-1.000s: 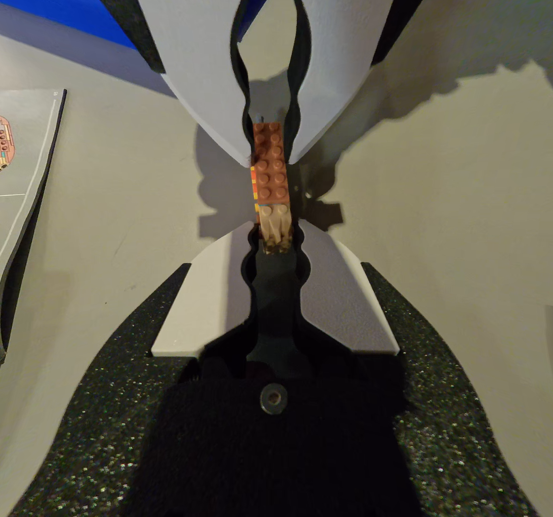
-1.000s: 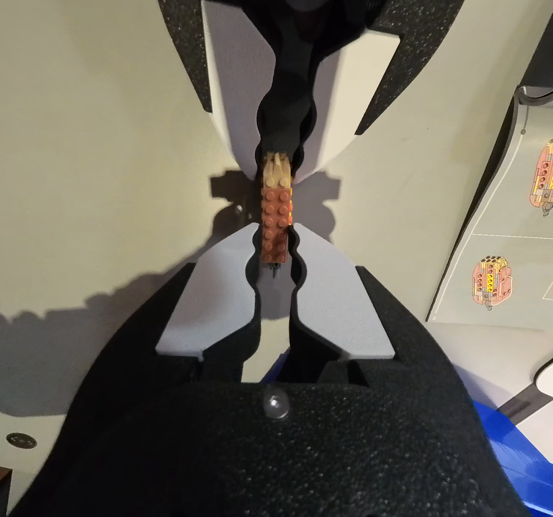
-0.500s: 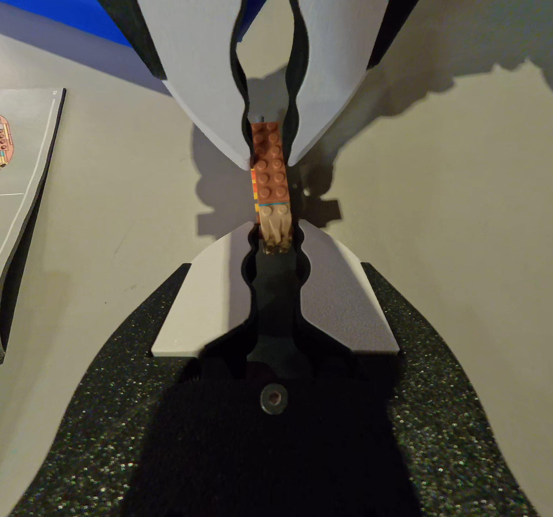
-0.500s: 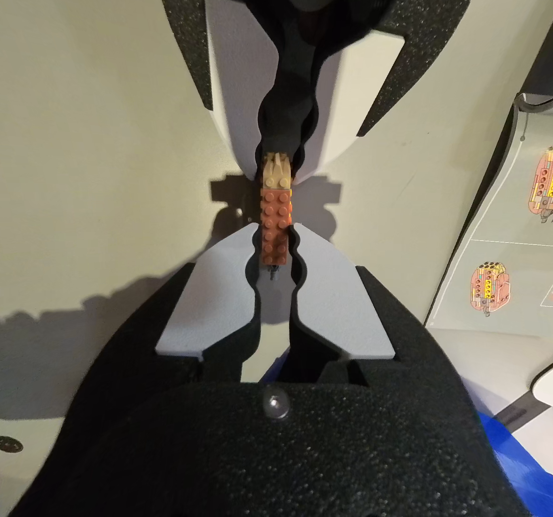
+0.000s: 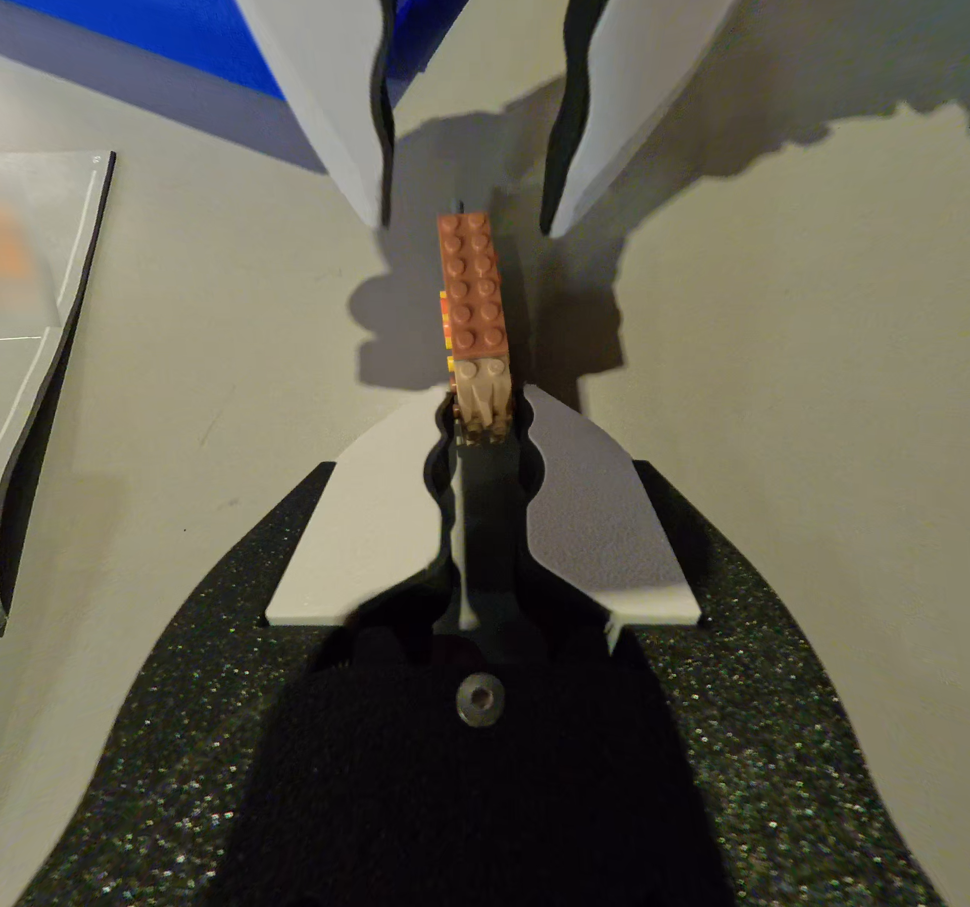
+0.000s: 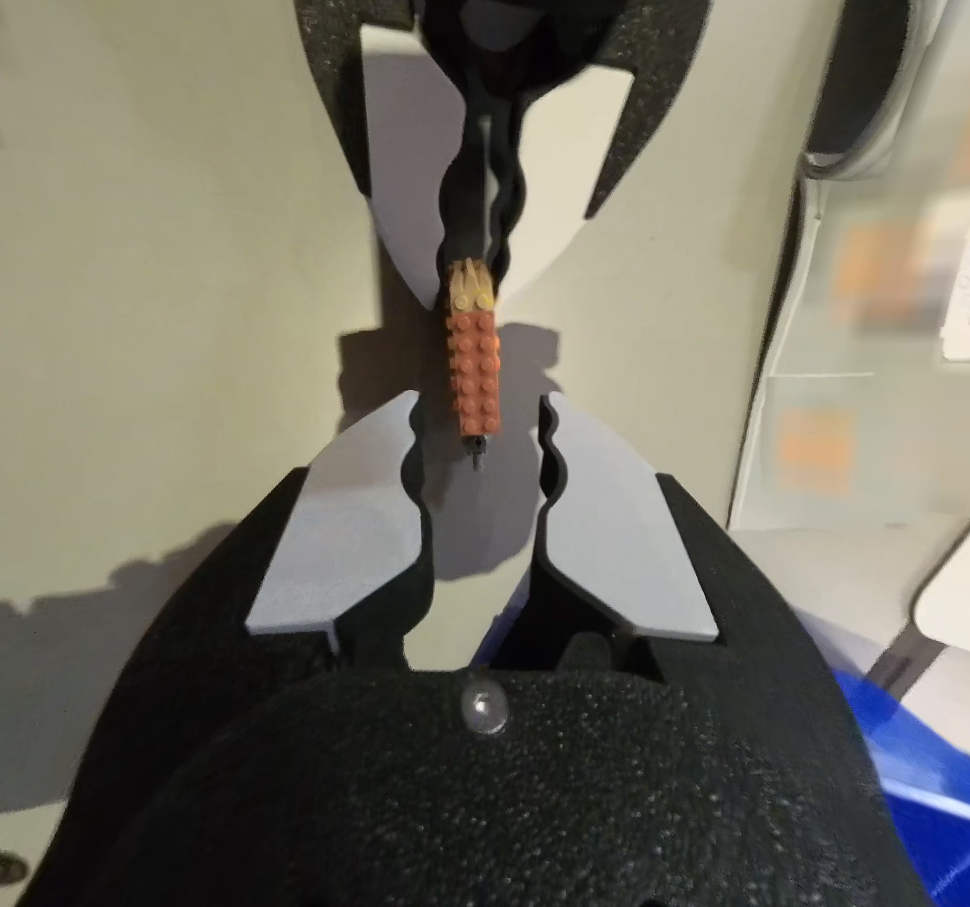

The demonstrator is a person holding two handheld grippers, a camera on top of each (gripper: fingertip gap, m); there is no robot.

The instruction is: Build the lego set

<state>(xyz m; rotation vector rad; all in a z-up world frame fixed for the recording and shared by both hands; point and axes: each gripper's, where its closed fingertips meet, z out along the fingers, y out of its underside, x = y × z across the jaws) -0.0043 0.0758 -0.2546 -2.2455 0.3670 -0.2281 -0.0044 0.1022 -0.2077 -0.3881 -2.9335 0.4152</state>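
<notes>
The lego build [image 5: 475, 299] is a narrow stack with a reddish-brown studded plate on top, a tan piece at one end and slivers of yellow and orange showing along one edge; it hangs above the pale surface [image 5: 787, 409] and casts a blocky shadow just beneath it. The left gripper [image 5: 480, 409] has its fingers closed on the tan end of the lego build, their wavy black pads pressed against both sides of that piece. In the right wrist view the same lego build [image 6: 475, 383] points toward the camera, with a small dark peg sticking out of its near end. The right gripper [image 6: 477, 409] has its fingers spread apart on either side of that brown end, clear space showing between each pad and the brick, so it grips nothing. In the left wrist view those parted white fingers [image 5: 336, 95] stand just beyond the far end of the lego build, one to each side of it. An instruction booklet [image 5: 37, 304] with a dark curled edge lies on the surface well to the left of the lego build in the left wrist view, its printed pictures blurred. A blue bin [image 5: 131, 5] sits behind the right gripper's fingers, farther from the lego build than the booklet.
</notes>
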